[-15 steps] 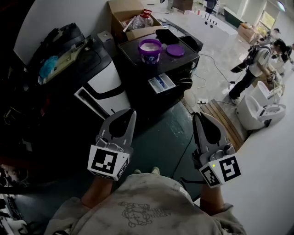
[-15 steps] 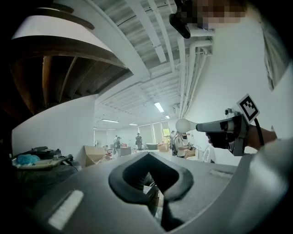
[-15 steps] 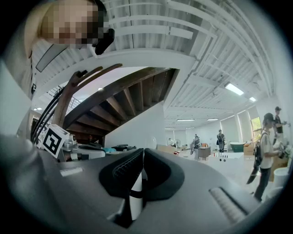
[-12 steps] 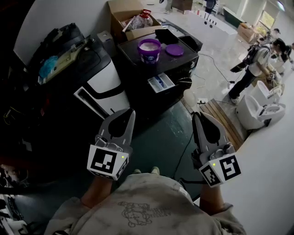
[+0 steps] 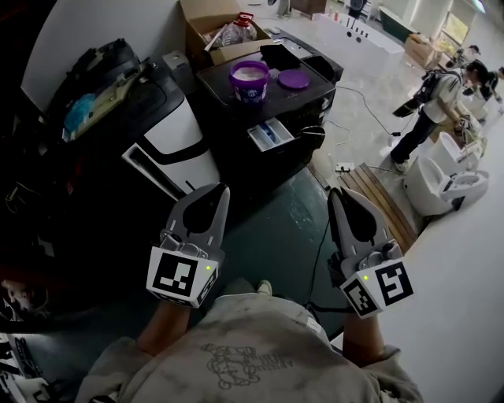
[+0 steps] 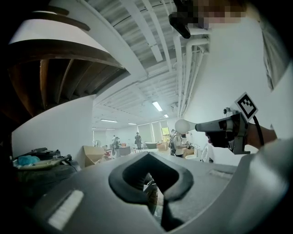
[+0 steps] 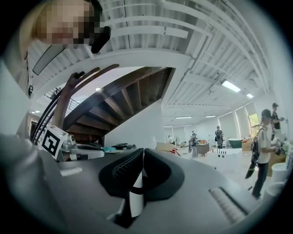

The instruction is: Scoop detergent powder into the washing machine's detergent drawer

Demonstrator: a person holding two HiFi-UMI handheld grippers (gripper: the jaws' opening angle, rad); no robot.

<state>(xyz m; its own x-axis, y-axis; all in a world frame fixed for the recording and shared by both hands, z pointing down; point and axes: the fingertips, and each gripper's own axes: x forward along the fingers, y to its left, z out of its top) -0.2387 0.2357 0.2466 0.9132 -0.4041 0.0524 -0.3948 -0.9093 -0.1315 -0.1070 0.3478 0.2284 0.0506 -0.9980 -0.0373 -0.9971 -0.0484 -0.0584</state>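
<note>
Grey left gripper (image 5: 218, 190), right gripper (image 5: 337, 196), sweatshirt (image 5: 252, 346)

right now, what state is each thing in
tub: open, white powder inside
lid: off, lying beside the tub
drawer: pulled out
cardboard box: flaps open
left gripper: shut, empty
right gripper: shut, empty

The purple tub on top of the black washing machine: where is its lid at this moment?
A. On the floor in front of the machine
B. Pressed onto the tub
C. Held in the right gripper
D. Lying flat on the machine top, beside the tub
D: the tub stands open with white powder showing inside, and the round purple lid lies on the machine top just beside it.
</note>
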